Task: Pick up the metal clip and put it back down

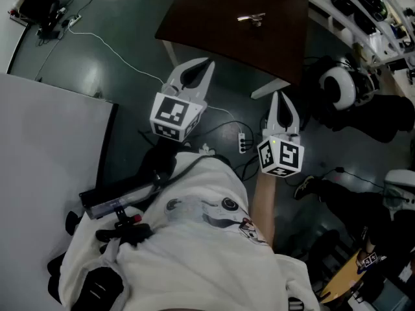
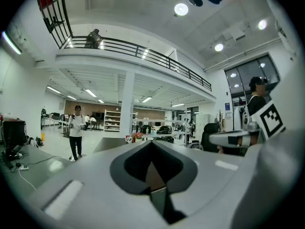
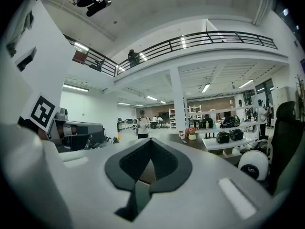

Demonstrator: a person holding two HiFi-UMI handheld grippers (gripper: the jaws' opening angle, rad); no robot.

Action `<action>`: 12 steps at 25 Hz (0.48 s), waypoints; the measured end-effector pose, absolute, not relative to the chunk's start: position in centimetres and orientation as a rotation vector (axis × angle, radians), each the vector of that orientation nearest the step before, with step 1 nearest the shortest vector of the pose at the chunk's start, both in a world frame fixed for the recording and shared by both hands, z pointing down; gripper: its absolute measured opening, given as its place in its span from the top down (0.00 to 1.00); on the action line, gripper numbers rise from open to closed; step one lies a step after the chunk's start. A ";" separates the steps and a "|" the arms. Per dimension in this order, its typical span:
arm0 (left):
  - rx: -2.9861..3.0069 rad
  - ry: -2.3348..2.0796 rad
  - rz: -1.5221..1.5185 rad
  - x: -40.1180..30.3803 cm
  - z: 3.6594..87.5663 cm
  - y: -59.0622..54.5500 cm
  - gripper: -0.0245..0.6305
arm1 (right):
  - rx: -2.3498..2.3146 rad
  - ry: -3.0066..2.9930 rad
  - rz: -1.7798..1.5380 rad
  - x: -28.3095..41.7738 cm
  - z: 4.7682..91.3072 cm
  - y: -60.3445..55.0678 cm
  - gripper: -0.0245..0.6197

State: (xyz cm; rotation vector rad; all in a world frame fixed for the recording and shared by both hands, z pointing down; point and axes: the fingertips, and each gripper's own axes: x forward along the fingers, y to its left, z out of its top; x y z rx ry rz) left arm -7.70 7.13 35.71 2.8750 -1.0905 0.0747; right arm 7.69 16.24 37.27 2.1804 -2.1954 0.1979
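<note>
Both tongs are shut tight on nothing, the left gripper [image 1: 207, 63] and right gripper [image 1: 279, 96] hanging short of the dark table [image 1: 207, 28], whose metal clip [image 1: 251, 19] sits at 12 o'clock.

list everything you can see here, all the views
metal clip: one, silver, lying on the table
table: one, dark brown, white legs, ahead of both grippers
cable: one, white, on the floor left of the table
power strip: one, white, on the floor, seen between the grippers
panel: one, pale grey, far left
round device: one, white and black, right of the table
shelves: white, top right, contents too small to tell
bystander: one, white top, far off in the left gripper view
shirt: one, white, on the person
left gripper: white, shut, empty
right gripper: white, shut, empty
</note>
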 end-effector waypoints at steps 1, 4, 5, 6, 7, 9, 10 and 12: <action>2.874 -1.093 0.077 -7.9 35.8 7.2 0.96 | 2.180 -2.197 0.202 7.5 37.4 16.2 0.96; 2.874 -1.082 0.090 -8.0 36.3 7.3 0.97 | 2.180 -2.200 0.214 7.3 37.7 16.1 0.96; 2.873 -1.077 0.096 -8.1 36.6 7.4 0.97 | 2.180 -2.201 0.218 7.3 37.8 16.1 0.96; 2.871 -1.077 0.101 -8.1 36.8 7.4 0.96 | 2.180 -2.201 0.220 7.3 37.9 16.1 0.96; 2.869 -1.080 0.104 -8.2 36.9 7.4 0.96 | 2.179 -2.201 0.222 7.2 38.0 16.0 0.96; 2.866 -1.086 0.106 -8.4 36.8 7.3 0.96 | 2.173 -2.205 0.218 7.0 38.1 15.9 0.96; 2.865 -1.089 0.105 -8.5 36.8 7.3 0.96 | 2.166 -2.213 0.214 6.8 38.0 15.8 0.96; 2.859 -1.093 0.104 -8.7 36.9 7.2 0.96 | 2.145 -2.252 0.201 6.3 37.8 15.7 0.96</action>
